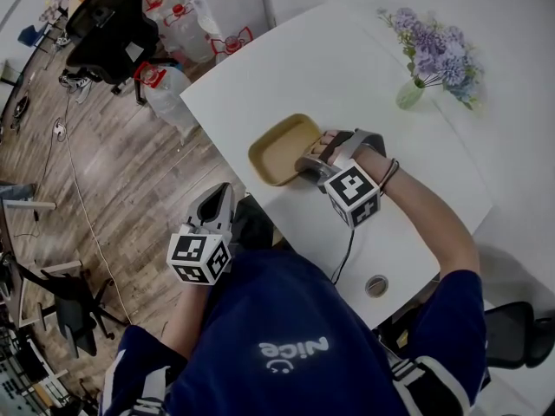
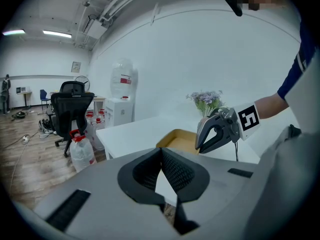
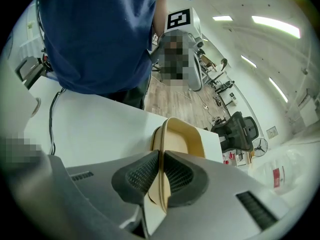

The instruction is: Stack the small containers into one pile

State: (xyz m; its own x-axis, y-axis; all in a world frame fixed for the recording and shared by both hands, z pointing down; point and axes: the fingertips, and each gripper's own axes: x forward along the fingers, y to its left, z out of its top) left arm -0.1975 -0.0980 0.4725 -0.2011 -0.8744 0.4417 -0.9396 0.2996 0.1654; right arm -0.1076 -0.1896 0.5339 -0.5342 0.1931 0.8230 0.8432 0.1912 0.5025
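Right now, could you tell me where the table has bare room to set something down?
Bare tabletop lies between the yellow container and the flower vase, and toward the far corner. It is crowded at the left edge, where the right gripper clamps the container's rim.

containers (image 1: 279,148): mustard yellow, plain
table (image 1: 286,59): white
right gripper (image 3: 160,171): grey body, black ribbed pads, black-and-white square markers
flowers (image 1: 434,52): purple
floor (image 1: 113,172): brown wood grain

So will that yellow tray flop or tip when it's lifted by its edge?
Probably stiff: the yellow tray shows no bend where the right gripper pinches its rim. It looks thin and empty, so likely light. Held at one edge, it may tilt.
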